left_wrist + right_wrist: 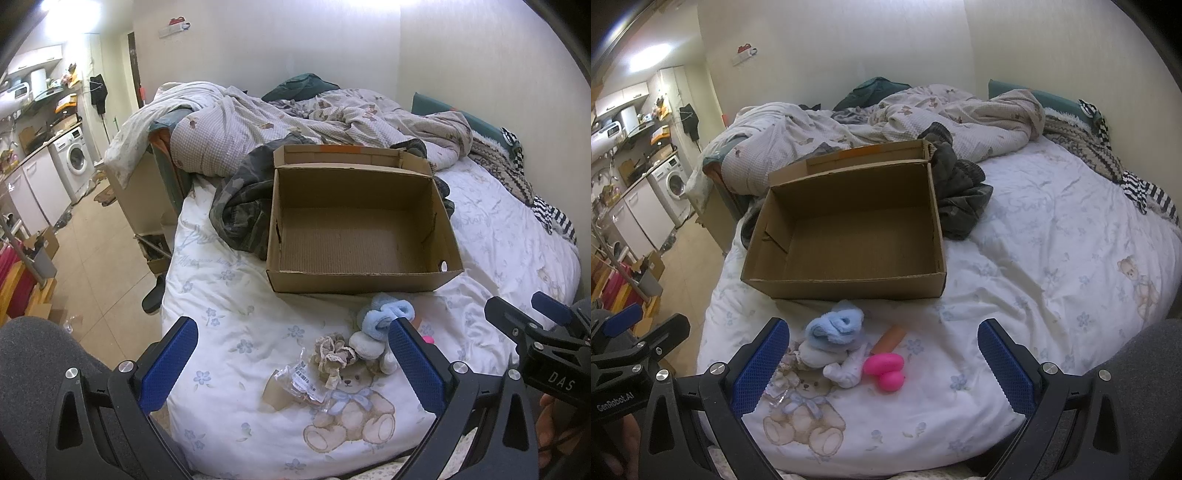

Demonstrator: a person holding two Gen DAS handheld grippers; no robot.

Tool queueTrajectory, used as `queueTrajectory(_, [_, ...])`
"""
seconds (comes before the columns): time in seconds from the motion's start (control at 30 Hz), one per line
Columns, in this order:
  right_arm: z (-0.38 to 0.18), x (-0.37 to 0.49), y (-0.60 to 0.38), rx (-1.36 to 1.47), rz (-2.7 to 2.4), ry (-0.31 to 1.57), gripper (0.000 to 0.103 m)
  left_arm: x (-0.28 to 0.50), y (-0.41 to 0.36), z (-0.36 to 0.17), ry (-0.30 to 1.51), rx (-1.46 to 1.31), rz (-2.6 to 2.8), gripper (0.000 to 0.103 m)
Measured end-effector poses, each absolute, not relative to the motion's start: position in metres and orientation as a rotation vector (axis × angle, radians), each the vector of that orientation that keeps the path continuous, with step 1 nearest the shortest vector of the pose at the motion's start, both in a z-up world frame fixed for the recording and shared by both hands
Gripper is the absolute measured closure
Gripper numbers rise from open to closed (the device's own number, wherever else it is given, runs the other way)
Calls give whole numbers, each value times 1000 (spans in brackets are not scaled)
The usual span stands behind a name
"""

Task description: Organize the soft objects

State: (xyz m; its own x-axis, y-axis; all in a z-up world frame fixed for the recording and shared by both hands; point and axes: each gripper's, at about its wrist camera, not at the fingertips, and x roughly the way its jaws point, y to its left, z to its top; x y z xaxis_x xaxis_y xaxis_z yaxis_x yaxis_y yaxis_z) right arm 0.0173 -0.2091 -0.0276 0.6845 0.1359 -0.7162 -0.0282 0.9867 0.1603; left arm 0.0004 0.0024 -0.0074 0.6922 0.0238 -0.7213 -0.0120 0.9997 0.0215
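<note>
Small pile of soft things on the bed sheet [1015,295], just in front of the open cardboard box [849,236]: light-blue fluffy sock roll [834,326] nearest the box, white sock bundle [822,356] touching it below, white patterned sock [849,371] to the right, pink plush piece [885,369] just beside that, orange tube-like item [890,338] between the pink piece and the box. Beige lace scrunchie [332,356] and clear plastic packet [299,384] at the pile's left, lying on the printed teddy bear [351,410]. Nothing visible inside the box.

Left gripper [291,369] spread wide, nothing between its blue pads, hovering over the scrunchie and packet. Right gripper [882,369] equally wide apart and unloaded, above the pink piece and socks.

Dark camouflage garment [240,206] against the box's left and back sides. Rumpled checked duvet [240,125] beyond, striped cloth [1145,192] at far right. Washing machine [75,158] across the room.
</note>
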Motion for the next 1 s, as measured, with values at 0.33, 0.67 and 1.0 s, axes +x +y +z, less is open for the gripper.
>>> queueTrajectory(0.33, [-28, 17, -210, 139, 91, 813, 0, 0, 2, -7, 805, 17, 18, 0])
queueTrajectory(0.67, [-28, 17, -208, 144, 92, 813, 0, 2, -1, -2, 808, 17, 19, 0])
queueTrajectory(1.0, [-28, 16, -208, 146, 89, 813, 0, 2, -1, -2, 809, 15, 18, 0])
